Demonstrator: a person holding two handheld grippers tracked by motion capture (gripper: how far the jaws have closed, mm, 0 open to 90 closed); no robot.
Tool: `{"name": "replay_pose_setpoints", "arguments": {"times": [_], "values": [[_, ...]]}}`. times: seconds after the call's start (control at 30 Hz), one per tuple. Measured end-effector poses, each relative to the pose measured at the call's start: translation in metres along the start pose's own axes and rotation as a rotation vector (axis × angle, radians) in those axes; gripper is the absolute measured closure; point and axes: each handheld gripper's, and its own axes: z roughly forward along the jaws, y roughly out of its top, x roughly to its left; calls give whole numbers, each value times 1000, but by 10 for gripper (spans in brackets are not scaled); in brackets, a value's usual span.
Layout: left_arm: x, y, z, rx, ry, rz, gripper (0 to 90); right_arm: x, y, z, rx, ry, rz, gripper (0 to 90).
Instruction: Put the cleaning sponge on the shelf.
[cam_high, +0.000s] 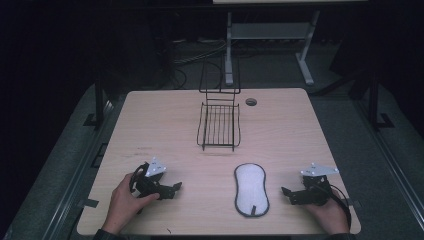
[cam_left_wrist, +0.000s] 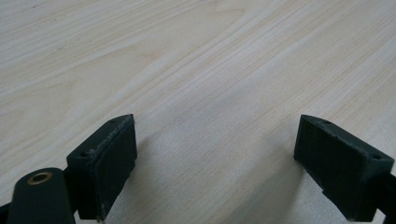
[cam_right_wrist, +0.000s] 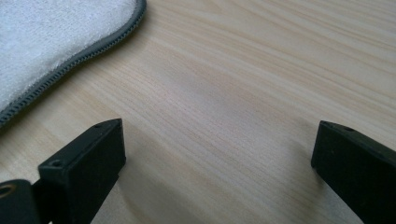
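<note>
The white pad (cam_high: 251, 189), an oblong piece of fleecy cloth with a grey bound edge and a small grey tab at its near end, lies flat on the wooden table (cam_high: 280, 130), near the front edge and a little right of the middle. It sits between your two hands, nearer the right one. Nothing holds it or touches it.

Your right gripper (cam_high: 286, 192) rests low over the table to the pad's right, pointing towards it, jaws spread wide with bare wood between them. In the right gripper view the pad's grey border (cam_right_wrist: 93, 46) curves across the upper left corner, apart from the near jaw. Your left gripper (cam_high: 175, 188) rests on the other side, likewise pointing inward, its jaws also wide apart over plain wood.

Behind the pad, towards the middle of the table, stands a black wire rack (cam_high: 218, 125) with a shallow basket and a tall upright back (empty, as far as the high view shows). It is well apart from the pad.

By my reading, the work has not begun: the pad is unlifted and both grippers are merely waiting at its sides. Everything is left for you to do, starting with closing the right gripper on the pad's near edge. The rack may be its destination, but that is only a guess.
</note>
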Motion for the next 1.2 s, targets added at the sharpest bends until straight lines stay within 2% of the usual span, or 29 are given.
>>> {"name": "replay_pose_setpoints", "arguments": {"times": [0.17,0.2,0.23,0.27,0.4,0.43,0.47,0.57,0.6,0.63,0.67,0.7,0.73,0.77,0.83,0.87,0.97,1.2], "values": [[0,0,0,0,0,-1,124,-1,0,-2,-3,5,-2,82],[0,0,0,0,0,-1,123,-2,1,-5,-1,10,2,148],[0,0,0,0,0,-1,123,-2,1,-5,-1,10,2,148],[0,0,0,-1,1,-3,123,-2,2,-6,5,24,24,160],[0,0,0,-1,1,-3,123,0,8,-13,-16,58,24,318],[0,0,0,-1,1,-3,123,0,8,-13,-16,58,24,318],[0,0,0,-1,1,-2,123,3,12,-16,-32,84,21,415],[0,0,0,-1,1,-3,123,7,17,-19,-41,121,0,590],[0,0,0,-1,1,-2,123,7,17,-19,-41,121,0,590],[0,0,0,-1,1,-3,124,9,19,-20,-41,137,-7,656],[0,0,0,-1,1,-3,123,13,22,-22,-44,181,-18,767],[0,0,0,-1,1,-3,123,13,22,-22,-44,181,-18,767],[0,0,0,-1,1,-2,123,16,24,-23,-47,217,-33,869],[0,0,0,-1,1,-3,123,18,25,-24,-45,232,-38,897],[0,0,0,-1,1,-3,124,22,26,-24,-38,260,-49,898],[0,0,0,-1,1,-3,123,22,26,-24,-38,260,-49,898],[0,0,0,-1,1,-3,124,31,26,-20,-10,296,-90,898],[0,0,0,-2,1,-3,124,48,28,-12,28,362,-150,898]]}}
